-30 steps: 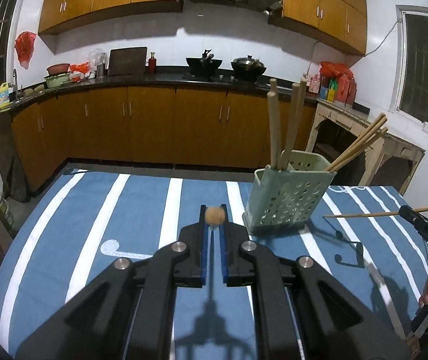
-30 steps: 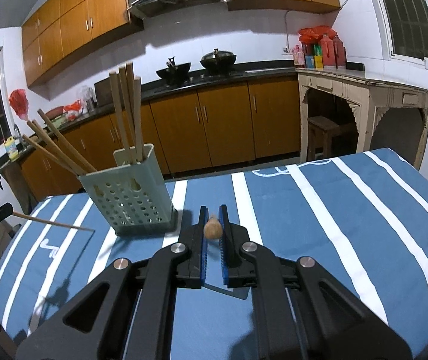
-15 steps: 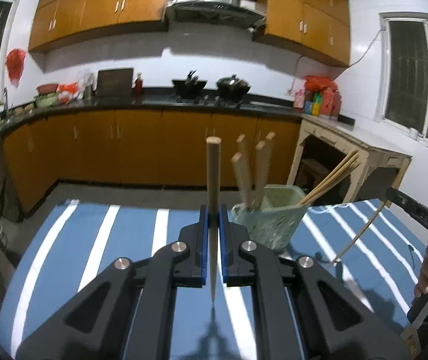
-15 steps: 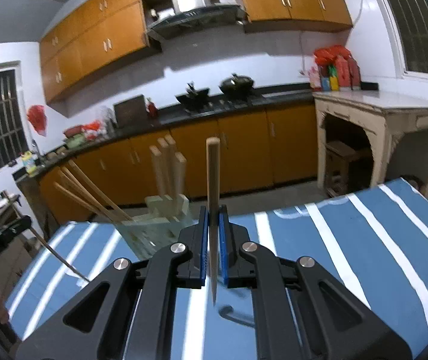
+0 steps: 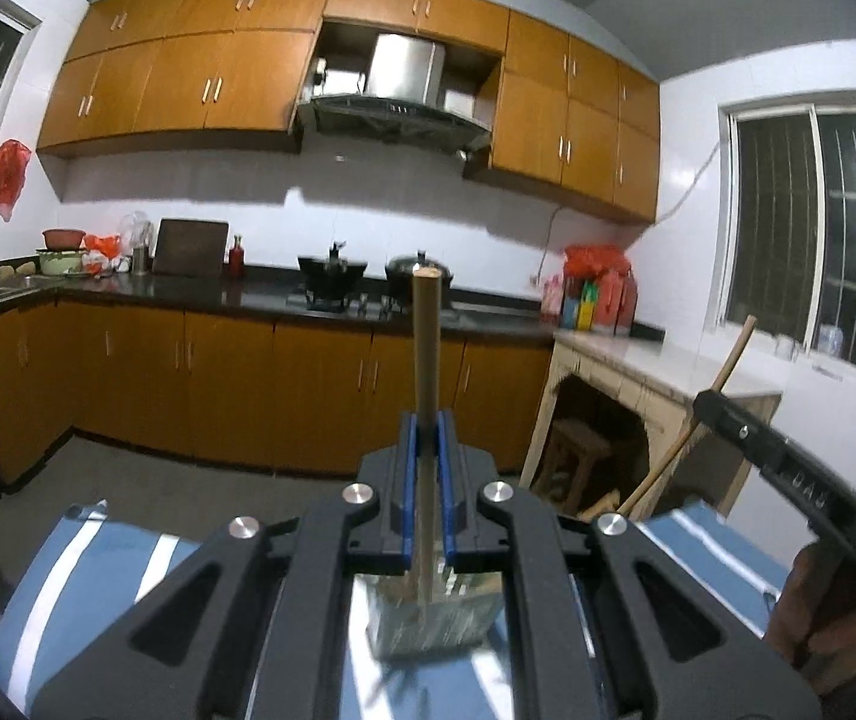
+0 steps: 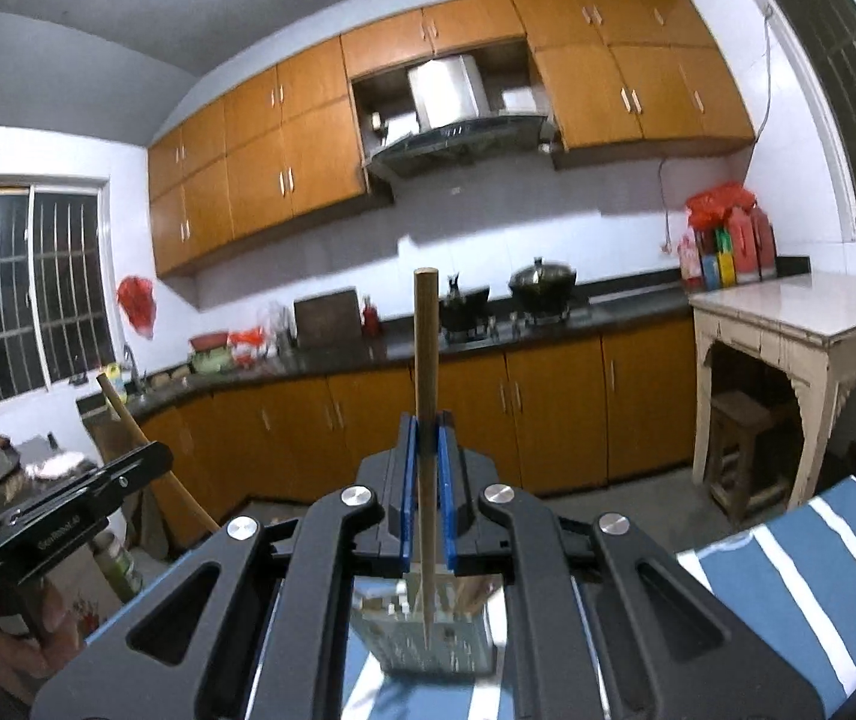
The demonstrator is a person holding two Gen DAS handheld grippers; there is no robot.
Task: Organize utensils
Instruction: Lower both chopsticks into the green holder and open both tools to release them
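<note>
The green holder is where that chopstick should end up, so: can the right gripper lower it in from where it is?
Probably yes. The right gripper clamps its chopstick upright, tip down over the green holder, with nothing between. Sticks already inside may crowd it.

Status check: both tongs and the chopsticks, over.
Left tongs shut on a chopstick, upright. Right tongs shut on a second chopstick, upright. Green holder below both. Nothing in the way.

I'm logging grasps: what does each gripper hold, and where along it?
Each holds one chopstick upright. The left gripper clamps its chopstick near mid-length, blunt end up. The right gripper holds its chopstick likewise.
</note>
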